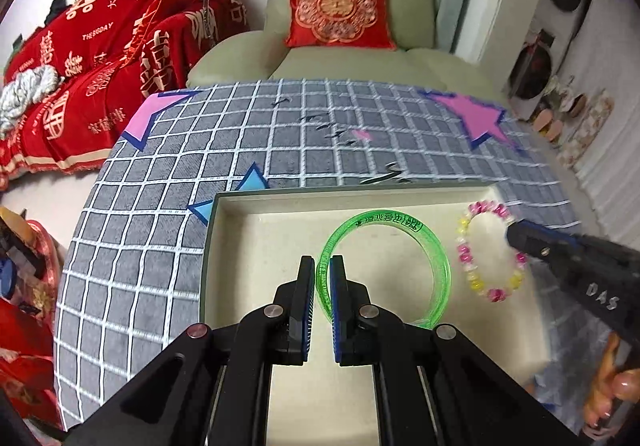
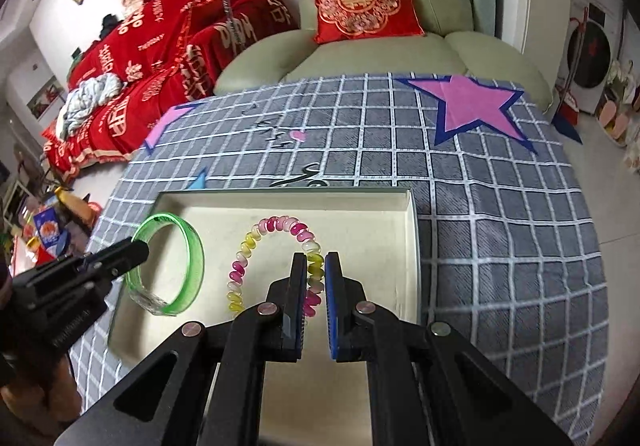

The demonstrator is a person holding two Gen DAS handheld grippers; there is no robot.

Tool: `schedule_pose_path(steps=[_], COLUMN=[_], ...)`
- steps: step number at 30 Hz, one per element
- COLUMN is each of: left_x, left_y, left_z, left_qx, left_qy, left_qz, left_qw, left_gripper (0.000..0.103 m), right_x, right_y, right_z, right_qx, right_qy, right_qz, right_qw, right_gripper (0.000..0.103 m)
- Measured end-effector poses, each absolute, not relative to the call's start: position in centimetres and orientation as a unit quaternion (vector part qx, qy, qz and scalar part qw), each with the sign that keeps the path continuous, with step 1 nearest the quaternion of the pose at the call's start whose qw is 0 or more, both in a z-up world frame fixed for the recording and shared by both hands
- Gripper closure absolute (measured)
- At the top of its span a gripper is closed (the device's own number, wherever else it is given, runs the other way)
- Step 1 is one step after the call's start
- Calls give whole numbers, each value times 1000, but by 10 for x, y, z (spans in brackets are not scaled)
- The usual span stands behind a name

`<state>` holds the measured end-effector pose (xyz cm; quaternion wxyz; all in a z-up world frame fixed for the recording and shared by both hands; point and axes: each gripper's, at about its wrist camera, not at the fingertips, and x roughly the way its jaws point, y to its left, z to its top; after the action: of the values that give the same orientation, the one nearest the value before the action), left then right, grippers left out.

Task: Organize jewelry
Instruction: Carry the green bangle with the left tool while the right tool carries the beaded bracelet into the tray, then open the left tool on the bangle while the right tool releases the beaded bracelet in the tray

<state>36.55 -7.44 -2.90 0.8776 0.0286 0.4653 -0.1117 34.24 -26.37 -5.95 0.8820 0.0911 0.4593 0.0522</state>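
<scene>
Green bangle (image 1: 384,270) pinched in L tool (image 1: 322,270), bead bracelet (image 2: 276,262) in R tool (image 2: 316,266), washer (image 2: 588,54) R view only.

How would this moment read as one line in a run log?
left gripper: shut on green bangle | right gripper: shut on bead bracelet | both above tray | cloth: bare

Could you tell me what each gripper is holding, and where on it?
Left gripper: green bangle, by its rim. Right gripper: beaded bracelet, on its beads.

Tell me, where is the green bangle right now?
The green bangle is clamped in the left gripper, held over the cream tray, beside the beaded bracelet in the right gripper.
</scene>
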Motion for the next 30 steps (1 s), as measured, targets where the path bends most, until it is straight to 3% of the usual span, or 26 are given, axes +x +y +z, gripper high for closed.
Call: schedule_pose_path(steps=[11,21,22,24,25,26,27,30], left_x=[392,390,388,387,386,385,383,373], left_y=[-90,-95,-94,-91,-89,-87,-84,-79], left_z=[-83,-79,-76,-70,-66,-62,-57,-41], left_qx=[71,95,91,81,76,72,67,62], left_qy=[494,492,490,486,483,480,474,443], left_qz=[-78,-62,-62,-64,-63,-61,-54,-46], left_qw=[863,863,865,868,870,872,876,893], left_gripper=[87,87,87,86,69,45,0,0], right_x=[378,374,373,371,368,365,362,351], right_y=[-260,-258,-260,-263,-264,-264,-265,-266], right_z=[-122,-120,-118,-112,-108,-104,-99,-86], right_qx=[99,100,109,122,126,126,125,127], right_qy=[497,497,495,488,482,476,470,458], right_qz=[34,31,32,36,37,36,34,35], right_qw=[862,862,862,864,867,869,873,879], right_gripper=[94,92,89,75,57,46,45,45])
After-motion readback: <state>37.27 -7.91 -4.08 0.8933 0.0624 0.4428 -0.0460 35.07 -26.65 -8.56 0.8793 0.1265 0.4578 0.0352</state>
